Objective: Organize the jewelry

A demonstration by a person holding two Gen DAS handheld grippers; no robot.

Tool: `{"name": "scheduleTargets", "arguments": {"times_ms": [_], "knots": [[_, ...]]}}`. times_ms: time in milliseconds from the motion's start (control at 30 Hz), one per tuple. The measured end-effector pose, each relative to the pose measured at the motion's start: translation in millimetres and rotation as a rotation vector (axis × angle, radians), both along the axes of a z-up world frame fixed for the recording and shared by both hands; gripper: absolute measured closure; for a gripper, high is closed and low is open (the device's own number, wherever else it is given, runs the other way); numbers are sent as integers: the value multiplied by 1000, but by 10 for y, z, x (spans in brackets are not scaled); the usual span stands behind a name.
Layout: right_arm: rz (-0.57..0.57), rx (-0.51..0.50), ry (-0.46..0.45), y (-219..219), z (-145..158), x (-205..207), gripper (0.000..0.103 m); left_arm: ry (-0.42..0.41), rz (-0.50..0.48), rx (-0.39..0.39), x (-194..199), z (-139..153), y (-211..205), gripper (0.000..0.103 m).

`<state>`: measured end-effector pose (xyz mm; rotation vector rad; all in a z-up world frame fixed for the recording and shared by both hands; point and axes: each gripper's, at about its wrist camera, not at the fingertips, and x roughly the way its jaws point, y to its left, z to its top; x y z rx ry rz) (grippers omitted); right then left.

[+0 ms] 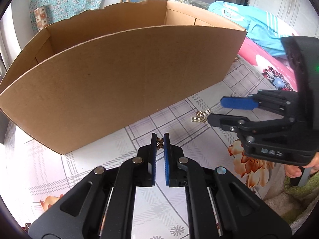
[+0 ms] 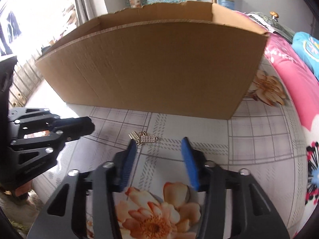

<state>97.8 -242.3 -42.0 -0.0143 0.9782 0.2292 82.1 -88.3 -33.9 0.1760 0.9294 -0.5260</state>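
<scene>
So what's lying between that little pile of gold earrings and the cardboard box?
Nothing but bare patterned tablecloth. The right wrist view shows it best: the gold earrings sit apart from the cardboard box, with only grid-printed cloth between them.

A bed covered in a white checked sheet with orange flowers [image 2: 249, 131] holds a big open brown cardboard box [image 2: 155, 67] and small gold earrings [image 2: 144, 138] near it.

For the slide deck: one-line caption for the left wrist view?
Left gripper pinches a small butterfly charm before the cardboard box; open right gripper nears gold earrings.
</scene>
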Motion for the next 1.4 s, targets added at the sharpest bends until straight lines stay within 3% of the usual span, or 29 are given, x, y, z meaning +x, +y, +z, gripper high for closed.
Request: {"name": "scheduleTargets", "arguments": {"times_ms": [267,433,600,633,967,1100,1167,1400], "knots": [[41,-28,-1,158,-12,98,71,6,7,-22,39,-8,51,97],[61,-25,5,267,-11,48,87,10,9,-29,42,-19,72,97],[42,-21,13,259,-11,10,90,9,9,-38,28,-14,80,97],[31,-14,22,235,-9,2,101,7,8,-39,23,-9,80,97],[-31,44,33,15,53,-223,101,4,-4,-39,-15,5,41,97],[-21,68,43,22,60,-219,87,5,-5,-37,-17,1,19,97],[-14,51,33,84,51,-189,78,3,-5,-36,-22,4,14,97],[12,-62,11,303,-36,-134,80,4,2,-36,-26,0,30,97]]}}
